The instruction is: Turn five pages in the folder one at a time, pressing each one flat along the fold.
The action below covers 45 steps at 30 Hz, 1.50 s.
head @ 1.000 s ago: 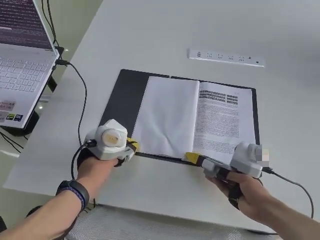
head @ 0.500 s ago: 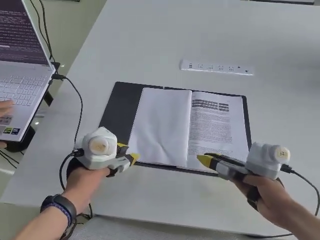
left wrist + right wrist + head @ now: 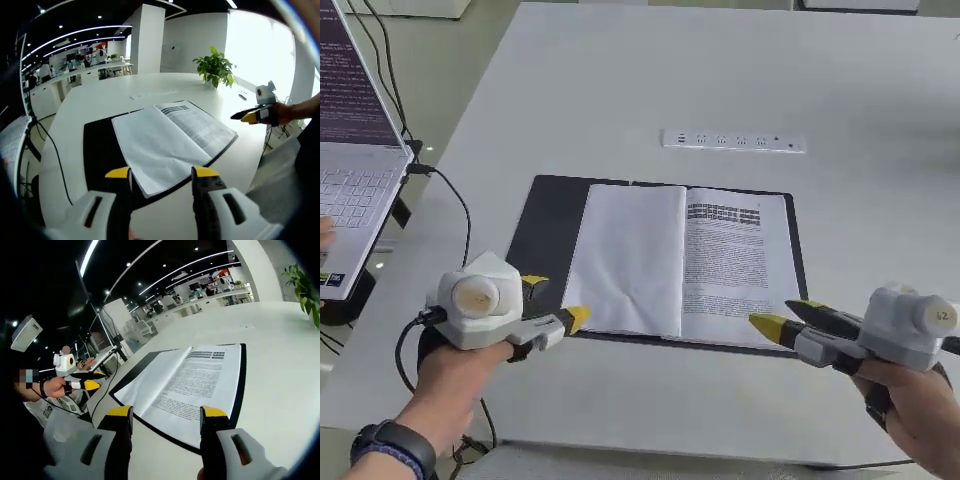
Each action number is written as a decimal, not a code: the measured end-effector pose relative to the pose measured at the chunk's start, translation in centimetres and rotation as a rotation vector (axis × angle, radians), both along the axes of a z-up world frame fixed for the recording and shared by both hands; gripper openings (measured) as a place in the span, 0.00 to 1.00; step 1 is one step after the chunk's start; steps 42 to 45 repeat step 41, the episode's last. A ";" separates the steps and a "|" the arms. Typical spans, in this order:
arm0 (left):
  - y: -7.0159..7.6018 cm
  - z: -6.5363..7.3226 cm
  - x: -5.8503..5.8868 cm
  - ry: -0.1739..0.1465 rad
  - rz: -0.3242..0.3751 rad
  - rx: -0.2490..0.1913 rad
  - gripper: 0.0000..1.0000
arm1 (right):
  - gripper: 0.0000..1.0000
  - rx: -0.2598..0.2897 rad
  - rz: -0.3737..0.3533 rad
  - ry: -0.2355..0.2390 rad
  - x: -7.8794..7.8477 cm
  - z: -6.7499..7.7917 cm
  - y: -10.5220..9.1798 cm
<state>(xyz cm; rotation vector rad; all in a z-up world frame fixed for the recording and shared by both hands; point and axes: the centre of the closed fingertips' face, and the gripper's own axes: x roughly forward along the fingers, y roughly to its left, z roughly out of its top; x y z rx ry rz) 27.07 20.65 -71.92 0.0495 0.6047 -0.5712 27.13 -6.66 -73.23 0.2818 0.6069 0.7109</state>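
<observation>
A: Since a second ago you've drawn both grippers back off the folder's [image 3: 548,235] near edge and spread them wider. The right gripper [image 3: 787,315] has left the foot of the fold [image 3: 682,262] and now sits out by the near right corner.

B: Your left gripper [image 3: 555,300] hovers just short of the near left corner of the blank page [image 3: 625,262]. On both grippers the jaws stand apart with nothing between them, as each gripper view makes plain.

A: The folder lies open and flat on the table [image 3: 650,90], straight ahead of you. Its fold runs away from you, near to far.

B: What counts is this: the printed page [image 3: 735,262] has its free edge on your right, and your right gripper is the closer one to it. I'd judge the lift starts there, at that near right corner, and sweeps leftward across the fold.

A: Then your left looks well placed to press down along the fold, near end to far.
</observation>
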 end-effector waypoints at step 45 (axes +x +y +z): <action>1.8 4.3 -4.5 -0.025 0.084 -0.015 0.82 | 0.80 -0.096 -0.033 -0.070 -3.8 3.1 -2.3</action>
